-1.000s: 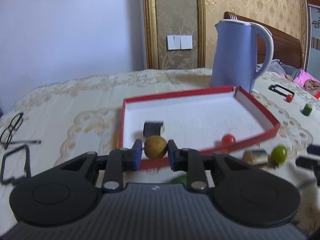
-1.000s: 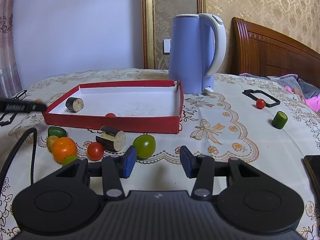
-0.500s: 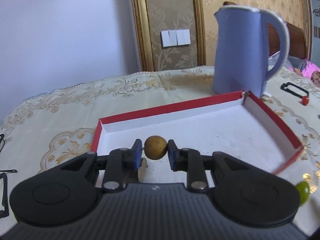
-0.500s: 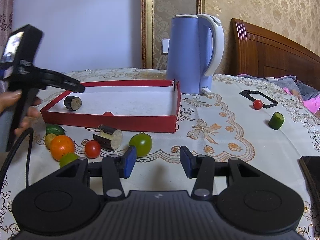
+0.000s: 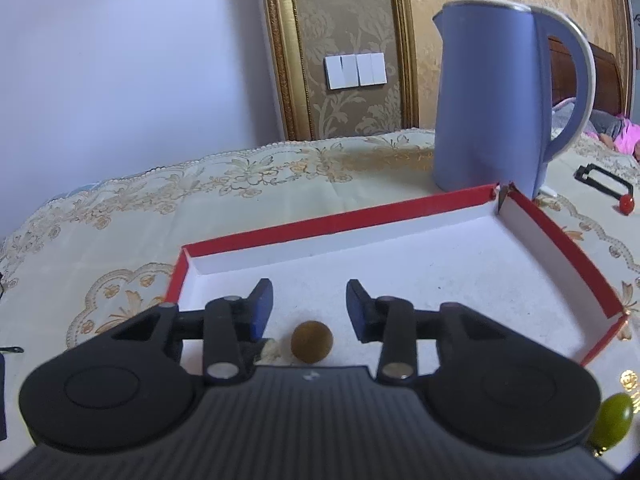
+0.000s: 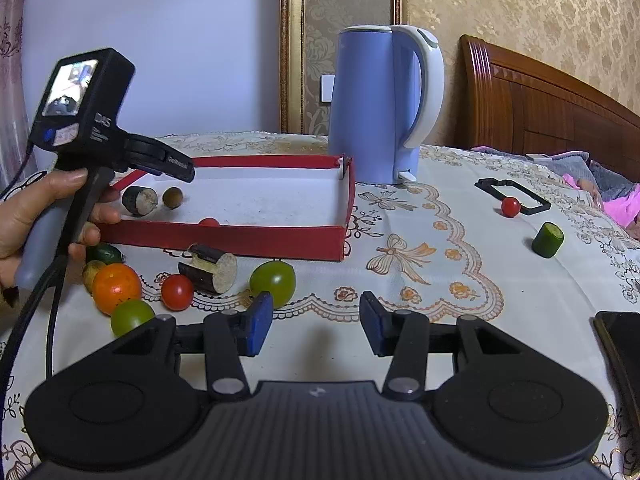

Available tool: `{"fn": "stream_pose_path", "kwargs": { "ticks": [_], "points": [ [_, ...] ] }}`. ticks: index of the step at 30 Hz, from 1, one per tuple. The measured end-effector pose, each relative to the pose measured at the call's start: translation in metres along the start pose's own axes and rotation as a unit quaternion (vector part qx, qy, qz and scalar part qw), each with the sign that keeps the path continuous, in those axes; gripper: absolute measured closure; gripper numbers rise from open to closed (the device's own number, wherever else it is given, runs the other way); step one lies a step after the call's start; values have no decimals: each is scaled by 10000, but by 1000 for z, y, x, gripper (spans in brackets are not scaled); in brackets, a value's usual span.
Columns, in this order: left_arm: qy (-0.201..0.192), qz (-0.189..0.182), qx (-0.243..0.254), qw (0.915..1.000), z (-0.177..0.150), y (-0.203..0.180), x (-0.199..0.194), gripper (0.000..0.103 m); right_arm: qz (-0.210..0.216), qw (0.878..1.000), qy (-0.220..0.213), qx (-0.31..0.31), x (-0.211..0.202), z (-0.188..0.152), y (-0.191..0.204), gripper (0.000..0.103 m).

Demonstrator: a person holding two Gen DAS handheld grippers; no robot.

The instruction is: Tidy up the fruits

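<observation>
My left gripper [image 5: 310,304] is open above the red tray [image 5: 332,220], and a small brown fruit [image 5: 311,341] lies on the tray floor just below its jaws. In the right wrist view the left gripper [image 6: 180,166] hangs over the tray's left end [image 6: 224,236], above that brown fruit [image 6: 173,197] and an eggplant piece [image 6: 139,200]. A red tomato [image 6: 209,222] sits inside the tray's near wall. My right gripper [image 6: 316,326] is open and empty over the tablecloth, just behind a green tomato [image 6: 273,280].
In front of the tray lie an eggplant piece [image 6: 208,268], a red tomato [image 6: 177,292], an orange [image 6: 116,288] and green fruits [image 6: 132,317]. A blue kettle [image 6: 380,108] stands behind the tray. At right are a tomato [image 6: 511,207], a cucumber piece [image 6: 547,239] and a phone [image 6: 624,344].
My left gripper carried the brown fruit over the tray, then opened; the fruit now lies on the tray floor. My right gripper has barely moved and stays open.
</observation>
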State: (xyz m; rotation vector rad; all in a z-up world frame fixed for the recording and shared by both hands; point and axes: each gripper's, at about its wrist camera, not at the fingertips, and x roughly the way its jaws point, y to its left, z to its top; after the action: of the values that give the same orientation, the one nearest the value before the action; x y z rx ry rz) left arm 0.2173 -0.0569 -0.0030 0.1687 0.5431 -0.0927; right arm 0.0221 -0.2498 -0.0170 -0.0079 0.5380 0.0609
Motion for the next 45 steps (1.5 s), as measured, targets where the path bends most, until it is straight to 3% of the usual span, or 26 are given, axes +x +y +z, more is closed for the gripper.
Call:
{"fn": "stream_pose_path", "kwargs": {
  "ticks": [2,4,6,10,12,20,30,41,45],
  "points": [
    [-69,10,-123,9999,0,7,-12,63,21,10000,19,-9,1,0,0,56],
    [-164,77,-254,9995,-1,16,-28,45,74,10000,52,-15,3,-1,-1,56],
    [-306,262,-386,9984,-5,26,-46,15,170,9998,82,-22,5,-1,0,56],
    [-667,439,-431,9959,-15,40,-86,9,264,9995,168,-81,11,1,3,56],
    [-802,574,-511,9938,-23,47,-105,0,285,9993,211,-120,15,1,6,56],
    [-568,750,-985,9907,-55,68,-133,0,318,9985,231,-385,27,6,19,56],
    [-477,922,-783,9915,-78,68,-148,0,413,9977,382,-386,45,12,20,56],
    [-412,1034,-876,9899,-87,77,-153,0,358,9976,344,-473,51,16,24,56],
    [-411,1026,-871,9900,-88,78,-154,0,411,9974,378,-458,54,17,24,64]
  ]
}}
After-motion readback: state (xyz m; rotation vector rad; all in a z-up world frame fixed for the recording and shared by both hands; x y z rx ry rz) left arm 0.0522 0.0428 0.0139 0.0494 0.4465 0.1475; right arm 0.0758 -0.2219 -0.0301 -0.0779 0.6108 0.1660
